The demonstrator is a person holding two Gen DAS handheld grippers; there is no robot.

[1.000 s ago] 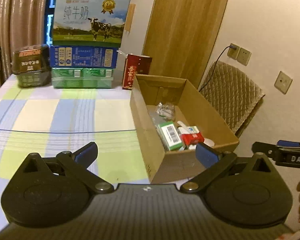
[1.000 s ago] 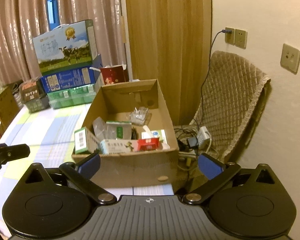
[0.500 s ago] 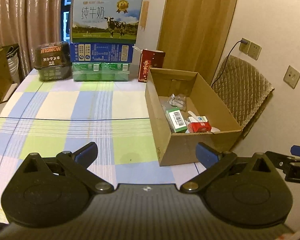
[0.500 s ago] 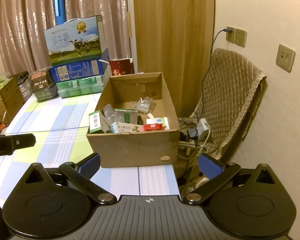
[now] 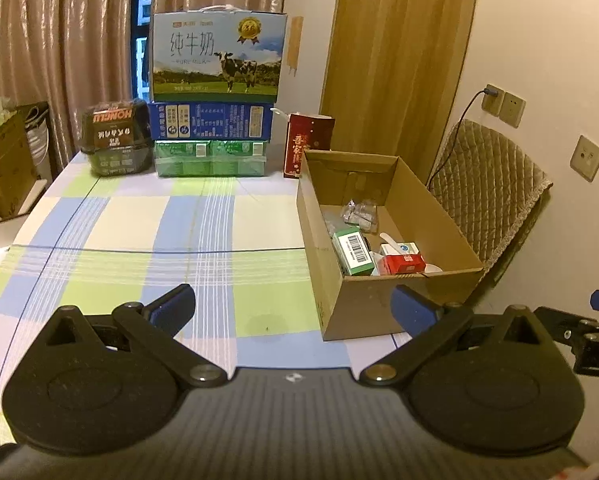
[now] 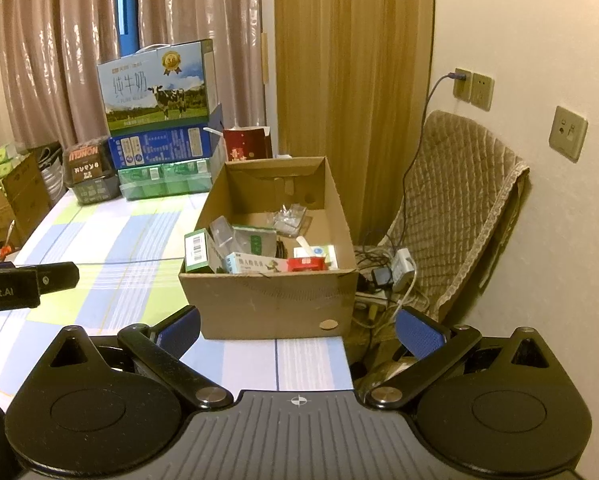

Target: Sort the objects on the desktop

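Note:
An open cardboard box [image 5: 363, 304] [image 6: 271, 304] stands on the right side of the checked tablecloth [image 5: 147, 240] [image 6: 111, 248]. Inside lie several small items: a green-and-white carton [image 5: 353, 250] [image 6: 197, 250], a red packet [image 5: 405, 264] [image 6: 307, 265], a white-and-green box [image 6: 255, 262] and a clear plastic wrapper [image 5: 359, 212] [image 6: 293, 216]. My left gripper [image 5: 293, 306] hangs open above the table's near part, left of the box, holding nothing. My right gripper [image 6: 297, 326] is open and empty too, just in front of the box's near wall.
Stacked milk cartons [image 5: 215, 92] [image 6: 159, 100], a dark basket [image 5: 115, 136] [image 6: 89, 172] and a red carton [image 5: 307, 144] [image 6: 245, 144] line the table's far edge. A quilted chair [image 5: 487, 192] [image 6: 451, 208] and a tangle of cables [image 6: 383, 276] sit right of the table.
Both grippers have drawn back and risen away from the box, so it looks smaller and more tablecloth shows. Both stay open and empty.

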